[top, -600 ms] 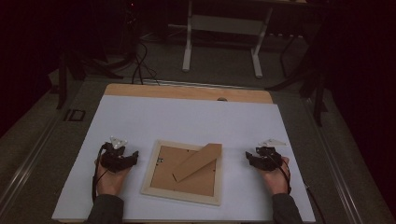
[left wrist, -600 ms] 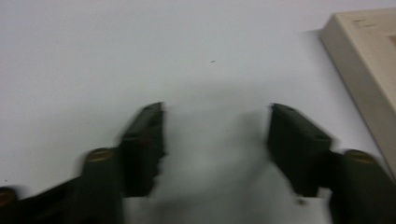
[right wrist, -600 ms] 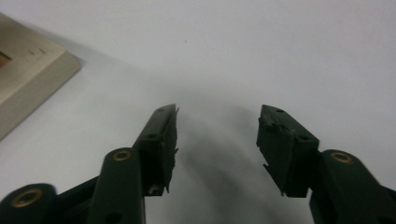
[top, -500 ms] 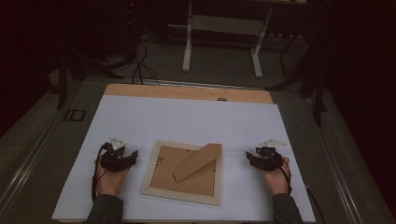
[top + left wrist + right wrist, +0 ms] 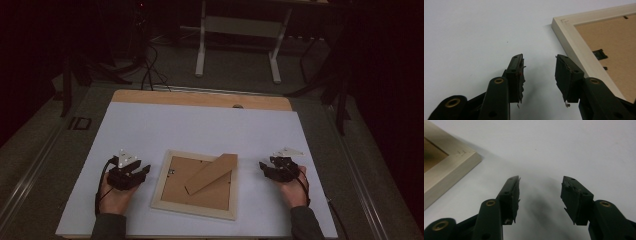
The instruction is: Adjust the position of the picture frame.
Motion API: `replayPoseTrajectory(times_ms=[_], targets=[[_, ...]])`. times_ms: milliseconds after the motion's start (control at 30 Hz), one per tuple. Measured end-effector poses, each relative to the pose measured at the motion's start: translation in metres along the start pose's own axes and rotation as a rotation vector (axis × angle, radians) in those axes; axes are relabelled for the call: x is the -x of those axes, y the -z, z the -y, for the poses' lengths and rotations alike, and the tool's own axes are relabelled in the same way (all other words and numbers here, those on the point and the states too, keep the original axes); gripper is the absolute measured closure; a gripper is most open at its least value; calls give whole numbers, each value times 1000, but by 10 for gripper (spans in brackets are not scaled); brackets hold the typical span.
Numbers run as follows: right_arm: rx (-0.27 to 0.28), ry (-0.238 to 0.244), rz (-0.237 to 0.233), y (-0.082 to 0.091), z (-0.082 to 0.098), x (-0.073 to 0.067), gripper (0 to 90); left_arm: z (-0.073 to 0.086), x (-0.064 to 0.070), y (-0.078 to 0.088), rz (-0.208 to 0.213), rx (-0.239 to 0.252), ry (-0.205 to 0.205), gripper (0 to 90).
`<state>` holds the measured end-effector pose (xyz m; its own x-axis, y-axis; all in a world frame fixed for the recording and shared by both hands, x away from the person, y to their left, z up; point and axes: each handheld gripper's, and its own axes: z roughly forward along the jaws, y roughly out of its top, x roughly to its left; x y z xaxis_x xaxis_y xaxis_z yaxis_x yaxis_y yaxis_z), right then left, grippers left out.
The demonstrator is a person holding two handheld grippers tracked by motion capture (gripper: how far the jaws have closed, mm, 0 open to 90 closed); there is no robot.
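You rested both grippers, left gripper [image 5: 131, 169] and right gripper [image 5: 274, 167], wide and empty, beside the picture frame [image 5: 196, 184] lying face-down near the counter's [image 5: 200, 125] front edge. Judged step: approach; next, grasp the frame's stand [image 5: 211, 173].

High view looks down from above; both tool views sit low, sharing the picture frame [image 5: 196, 183] corners

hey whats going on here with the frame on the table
A person sits at a white table with a two-jaw gripper in each hand. Between them a wooden picture frame lies face down, its brown stand flap across the backing board. The left gripper rests beside the frame's left edge and the right gripper off its right side. Both have open jaws with nothing between them, and neither touches the frame.
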<state>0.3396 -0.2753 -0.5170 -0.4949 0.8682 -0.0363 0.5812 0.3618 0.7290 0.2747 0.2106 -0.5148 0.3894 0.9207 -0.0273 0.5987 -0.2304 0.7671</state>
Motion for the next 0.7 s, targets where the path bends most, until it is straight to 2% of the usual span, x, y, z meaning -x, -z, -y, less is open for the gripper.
replayPoseTrajectory(times_ms=[167, 333, 533, 567, 600, 700], targets=[[-4, 18, -1, -1, -1, -6, 490, 0, 3, 8, 51, 17, 0, 591], [-4, 6, -1, -1, 0, -5, 488, -2, 8, 10, 96, 19, -16, 602], [-15, 4, -15, -2, 3, -5, 484, 2, 9, 8, 167, 8, -21, 598], [-17, 8, -17, -2, 3, -6, 485, 2, 9, 8, 167, 8, -21, 588], [-16, 9, -17, -3, 3, -7, 485, 4, 10, 8, 186, 3, -17, 571], [-14, 11, -18, -2, 3, -7, 482, 7, 14, 9, 212, -9, -34, 578]])
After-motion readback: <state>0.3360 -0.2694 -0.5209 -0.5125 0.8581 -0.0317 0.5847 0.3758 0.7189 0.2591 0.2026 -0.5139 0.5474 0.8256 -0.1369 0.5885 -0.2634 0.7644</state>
